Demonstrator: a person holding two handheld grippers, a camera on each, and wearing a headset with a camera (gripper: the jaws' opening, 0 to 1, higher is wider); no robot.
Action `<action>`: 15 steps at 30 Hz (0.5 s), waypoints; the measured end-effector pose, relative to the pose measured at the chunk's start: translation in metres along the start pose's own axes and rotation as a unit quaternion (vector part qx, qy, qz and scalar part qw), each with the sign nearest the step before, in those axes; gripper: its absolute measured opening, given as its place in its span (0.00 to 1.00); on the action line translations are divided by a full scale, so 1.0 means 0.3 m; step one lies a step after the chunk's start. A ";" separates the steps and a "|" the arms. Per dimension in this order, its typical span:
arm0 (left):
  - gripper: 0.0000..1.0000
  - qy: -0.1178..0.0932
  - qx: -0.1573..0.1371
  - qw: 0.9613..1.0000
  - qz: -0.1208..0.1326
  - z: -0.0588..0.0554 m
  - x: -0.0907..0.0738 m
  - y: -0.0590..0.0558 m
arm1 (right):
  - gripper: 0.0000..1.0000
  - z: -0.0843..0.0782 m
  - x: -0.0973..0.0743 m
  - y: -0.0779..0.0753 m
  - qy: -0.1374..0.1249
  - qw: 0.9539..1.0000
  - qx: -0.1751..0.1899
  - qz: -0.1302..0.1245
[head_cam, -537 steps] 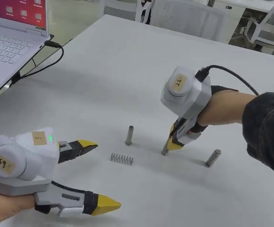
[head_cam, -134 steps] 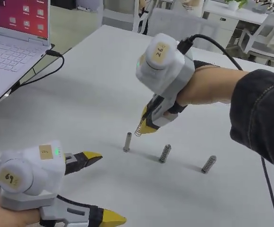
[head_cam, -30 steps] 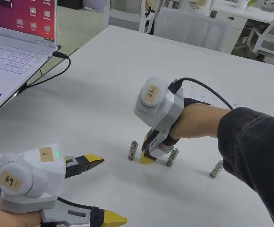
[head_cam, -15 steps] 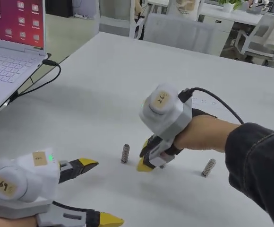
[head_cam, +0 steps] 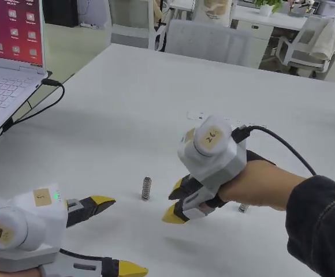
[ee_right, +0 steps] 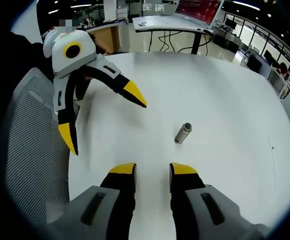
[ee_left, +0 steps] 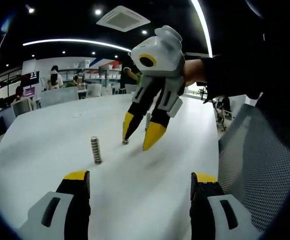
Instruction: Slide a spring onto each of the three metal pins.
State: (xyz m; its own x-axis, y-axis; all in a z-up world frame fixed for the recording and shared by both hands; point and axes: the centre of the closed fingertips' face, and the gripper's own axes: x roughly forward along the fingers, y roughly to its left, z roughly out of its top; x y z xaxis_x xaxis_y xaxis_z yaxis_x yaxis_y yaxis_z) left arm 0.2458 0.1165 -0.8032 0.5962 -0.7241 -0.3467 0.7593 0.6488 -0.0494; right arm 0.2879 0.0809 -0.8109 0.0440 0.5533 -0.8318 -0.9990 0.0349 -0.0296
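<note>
Shiny metal spring [head_cam: 146, 188]; matt table [head_cam: 127, 104], seemingly laminate.

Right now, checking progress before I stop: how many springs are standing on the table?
3. The near spring stands clear, left of the right claw; the far spring shows between its jaws; the middle spring is mostly hidden behind a jaw tip.

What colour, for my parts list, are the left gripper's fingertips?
Yellow fingertips, clearest in the right gripper view.

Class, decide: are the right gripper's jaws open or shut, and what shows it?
Open. The right gripper shows a clear gap between its yellow tips, with nothing held between them.
</note>
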 end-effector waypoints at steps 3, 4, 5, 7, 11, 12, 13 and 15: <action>0.80 0.000 0.000 1.000 0.001 0.001 -0.002 0.001 | 0.28 -0.003 -0.008 0.014 -0.011 1.000 0.006 -0.003; 0.80 -0.001 0.000 1.000 0.001 0.001 -0.002 0.000 | 0.28 -0.003 -0.010 0.018 -0.015 1.000 0.007 -0.003; 0.80 -0.001 0.000 1.000 0.000 0.003 -0.003 -0.001 | 0.28 -0.004 -0.014 0.022 -0.020 1.000 0.011 -0.004; 0.80 -0.001 0.001 1.000 0.001 0.004 -0.004 0.000 | 0.28 -0.006 -0.018 0.028 -0.027 1.000 0.014 -0.004; 0.81 0.000 0.001 1.000 0.001 0.007 -0.004 -0.002 | 0.30 -0.017 -0.023 0.053 -0.039 0.999 0.021 -0.002; 0.81 0.000 0.001 1.000 0.000 0.007 -0.004 -0.003 | 0.31 -0.021 -0.024 0.056 -0.039 0.999 0.021 -0.002; 0.81 0.000 0.001 1.000 0.000 0.008 -0.004 -0.005 | 0.32 -0.025 -0.026 0.063 -0.043 0.999 0.022 -0.003; 0.81 0.001 0.002 1.000 -0.001 0.010 -0.003 -0.007 | 0.33 -0.032 -0.030 0.074 -0.048 0.999 0.026 -0.003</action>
State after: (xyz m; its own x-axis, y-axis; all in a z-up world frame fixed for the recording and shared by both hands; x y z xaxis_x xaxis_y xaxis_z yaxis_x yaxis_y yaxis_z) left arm 0.2443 0.1151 -0.8000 0.5948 -0.7243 -0.3487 0.7612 0.6470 -0.0456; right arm 0.2651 0.0686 -0.8092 0.0537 0.6296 -0.7750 -0.9968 0.0805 -0.0037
